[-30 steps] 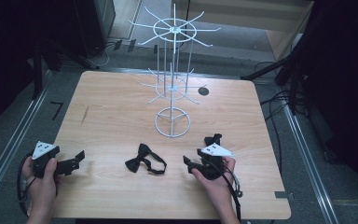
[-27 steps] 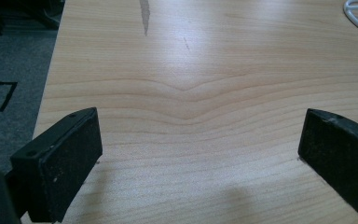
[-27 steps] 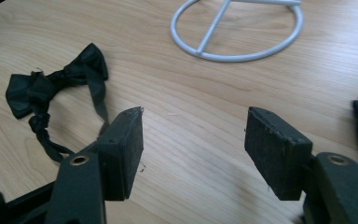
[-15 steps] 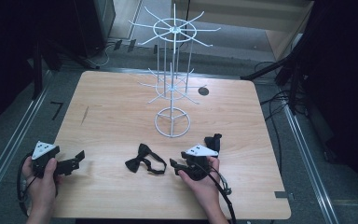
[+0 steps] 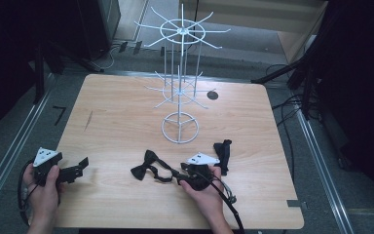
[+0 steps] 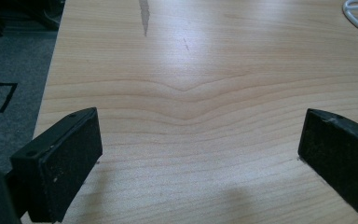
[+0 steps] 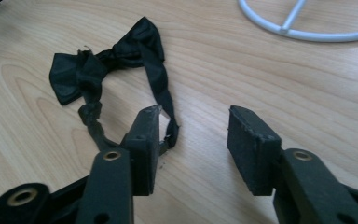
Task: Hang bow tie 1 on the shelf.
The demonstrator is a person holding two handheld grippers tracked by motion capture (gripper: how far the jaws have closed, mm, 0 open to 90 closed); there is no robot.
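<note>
A black bow tie [image 5: 148,168] [image 7: 112,60] lies on the wooden table [image 5: 126,112] near its front edge, its strap looped toward the right. My right gripper [image 5: 177,176] [image 7: 196,121] points left at that strap. Its jaws have just been closing and are still apart. The strap end [image 7: 170,126] lies by the inner face of the left jaw, with bare wood across the rest of the gap. My left gripper [image 5: 82,165] [image 6: 198,135] rests at the front left, jaws wide open over bare wood.
A white wire display rack [image 5: 180,92] stands mid-table on a ring base [image 5: 180,128] [image 7: 303,32]. A second black cloth piece [image 5: 222,152] lies just right of my right gripper. A dark round spot [image 5: 213,95] marks the far right of the tabletop.
My right hand has slid left along the table's front to the bow tie's strap, uncovering the black cloth piece behind it. The left hand has stayed put.
</note>
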